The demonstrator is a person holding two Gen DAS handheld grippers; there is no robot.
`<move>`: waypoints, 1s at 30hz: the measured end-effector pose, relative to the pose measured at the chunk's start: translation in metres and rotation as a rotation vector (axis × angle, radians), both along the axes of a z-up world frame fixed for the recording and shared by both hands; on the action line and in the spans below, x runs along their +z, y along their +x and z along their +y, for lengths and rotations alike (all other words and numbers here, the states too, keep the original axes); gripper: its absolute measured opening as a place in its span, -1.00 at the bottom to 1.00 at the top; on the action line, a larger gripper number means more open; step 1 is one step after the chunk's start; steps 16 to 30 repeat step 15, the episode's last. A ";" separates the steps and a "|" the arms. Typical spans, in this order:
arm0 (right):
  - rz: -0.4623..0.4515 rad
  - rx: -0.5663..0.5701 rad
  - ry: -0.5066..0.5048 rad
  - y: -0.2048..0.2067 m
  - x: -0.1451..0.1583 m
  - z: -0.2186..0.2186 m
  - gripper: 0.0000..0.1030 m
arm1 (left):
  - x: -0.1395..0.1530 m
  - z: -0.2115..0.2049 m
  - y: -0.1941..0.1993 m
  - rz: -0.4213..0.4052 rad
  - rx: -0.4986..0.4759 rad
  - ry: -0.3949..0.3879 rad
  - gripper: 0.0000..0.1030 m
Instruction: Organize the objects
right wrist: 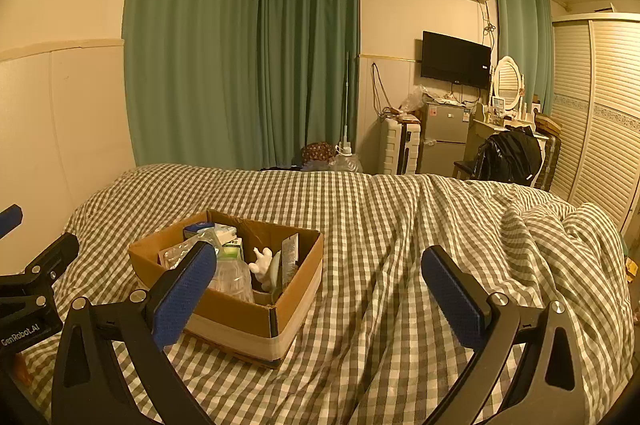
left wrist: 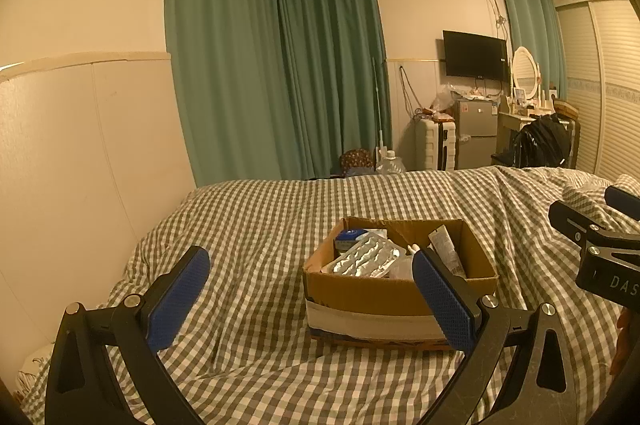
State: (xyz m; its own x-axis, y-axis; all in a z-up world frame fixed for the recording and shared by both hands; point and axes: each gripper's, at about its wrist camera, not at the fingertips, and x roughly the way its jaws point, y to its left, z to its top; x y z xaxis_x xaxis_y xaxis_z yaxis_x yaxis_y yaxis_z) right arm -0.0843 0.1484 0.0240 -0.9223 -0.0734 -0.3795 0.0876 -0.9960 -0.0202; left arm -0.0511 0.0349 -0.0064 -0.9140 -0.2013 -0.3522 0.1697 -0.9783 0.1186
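Right wrist: checked bedspread (right wrist: 360,225), green curtains (right wrist: 240,45), cardboard box (right wrist: 240,309).

— Any lettering to read here?
— Yes: "GenRobot.AI" in white runs along the black body of the left gripper (right wrist: 24,335), seen at the edge of the right wrist view.
— And the other one?
— The right gripper (left wrist: 612,283) shows "DAS" in pale letters, cut off by the frame edge.
— The packets in the cardboard box (left wrist: 400,289)?
— Print too small to read.
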 end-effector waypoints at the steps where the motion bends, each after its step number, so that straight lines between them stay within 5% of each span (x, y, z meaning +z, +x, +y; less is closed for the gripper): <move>1: 0.000 0.000 0.001 0.000 0.000 0.000 0.99 | 0.000 0.000 0.000 -0.001 0.000 -0.001 1.00; 30: -0.004 0.000 0.005 0.000 -0.001 -0.002 0.99 | -0.003 0.000 -0.001 -0.008 0.000 0.001 1.00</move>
